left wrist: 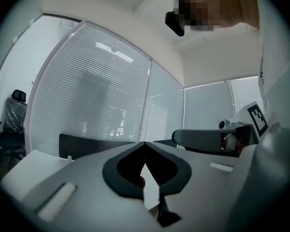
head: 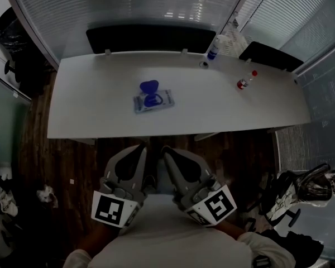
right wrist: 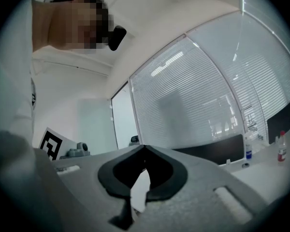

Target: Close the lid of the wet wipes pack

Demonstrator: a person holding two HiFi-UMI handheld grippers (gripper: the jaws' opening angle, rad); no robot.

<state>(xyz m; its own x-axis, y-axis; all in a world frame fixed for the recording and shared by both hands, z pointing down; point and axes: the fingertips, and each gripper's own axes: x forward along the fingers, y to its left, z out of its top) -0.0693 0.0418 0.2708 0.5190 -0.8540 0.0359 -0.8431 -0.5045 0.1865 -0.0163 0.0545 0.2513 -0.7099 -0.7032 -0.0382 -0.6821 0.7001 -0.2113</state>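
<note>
so the wet wipes pack [head: 153,100] lies flat around the middle of the white table [head: 89,110], and its blue lid [head: 149,86] is flipped open, standing up on the far side of the pack. both grippers are well apart from it, held low near the person's body on the near side of the table edge, over the wood floor [head: 72,161]. the left gripper [head: 143,147] and right gripper [head: 165,149] sit just beside each other, noses pointing toward the table. in each gripper view the jaws meet at the tips with nothing between them, so neither one holds a thing. further out, toward the far right of the table, there's a white bottle with a blue cap [head: 214,47] and a small red-capped bottle [head: 245,81].
</note>
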